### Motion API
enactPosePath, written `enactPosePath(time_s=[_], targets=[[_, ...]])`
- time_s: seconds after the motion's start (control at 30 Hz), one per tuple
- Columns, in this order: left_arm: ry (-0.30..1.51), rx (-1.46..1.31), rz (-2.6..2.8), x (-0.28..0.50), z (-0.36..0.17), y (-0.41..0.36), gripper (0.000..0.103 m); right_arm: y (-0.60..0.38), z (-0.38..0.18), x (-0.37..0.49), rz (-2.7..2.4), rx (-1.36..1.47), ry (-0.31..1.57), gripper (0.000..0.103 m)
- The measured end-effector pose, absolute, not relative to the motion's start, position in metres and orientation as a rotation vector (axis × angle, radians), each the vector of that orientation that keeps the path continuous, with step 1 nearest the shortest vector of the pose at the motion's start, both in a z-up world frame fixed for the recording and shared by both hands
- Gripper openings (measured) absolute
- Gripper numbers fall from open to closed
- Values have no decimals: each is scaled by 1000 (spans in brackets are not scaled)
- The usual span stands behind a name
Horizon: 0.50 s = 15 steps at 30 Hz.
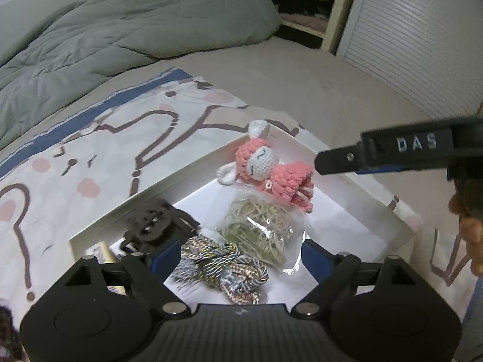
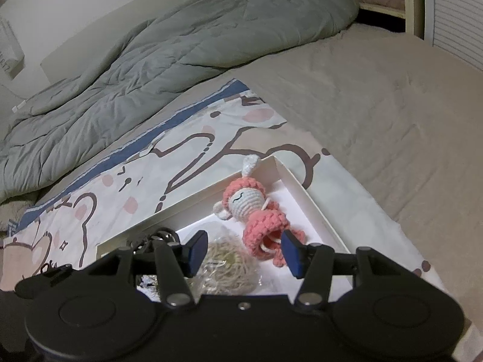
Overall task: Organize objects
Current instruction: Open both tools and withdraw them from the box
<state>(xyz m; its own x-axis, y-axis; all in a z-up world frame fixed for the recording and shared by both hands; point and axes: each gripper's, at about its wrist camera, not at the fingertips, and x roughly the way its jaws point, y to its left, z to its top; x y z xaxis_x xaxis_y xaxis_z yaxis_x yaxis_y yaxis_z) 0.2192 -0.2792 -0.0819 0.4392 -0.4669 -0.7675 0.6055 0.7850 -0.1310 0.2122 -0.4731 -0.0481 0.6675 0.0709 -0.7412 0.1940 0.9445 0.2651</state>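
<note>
— Pink crochet doll [image 2: 256,211] lies in the white box [image 1: 377,208], at its far corner; we see a clear bag of pale string [image 1: 262,229] beside it.

— We hold the left gripper [image 1: 238,256] open over braided cords [image 1: 223,265] in that box. Our right gripper [image 2: 241,250] hangs open above the doll, not pressing it.
</note>
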Motion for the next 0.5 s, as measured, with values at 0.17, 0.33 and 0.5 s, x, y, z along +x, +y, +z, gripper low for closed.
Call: enactPosePath(time_s=[0.17, 0.33, 0.5], targets=[[871, 159, -638, 208, -61, -261, 87, -464, -35, 200, -57, 308, 822, 55], [850, 125, -609, 195, -38, -238, 89, -456, -20, 186, -48, 274, 797, 58], [821, 105, -565, 181, -19, -217, 92, -448, -6, 169, -34, 230, 773, 62]])
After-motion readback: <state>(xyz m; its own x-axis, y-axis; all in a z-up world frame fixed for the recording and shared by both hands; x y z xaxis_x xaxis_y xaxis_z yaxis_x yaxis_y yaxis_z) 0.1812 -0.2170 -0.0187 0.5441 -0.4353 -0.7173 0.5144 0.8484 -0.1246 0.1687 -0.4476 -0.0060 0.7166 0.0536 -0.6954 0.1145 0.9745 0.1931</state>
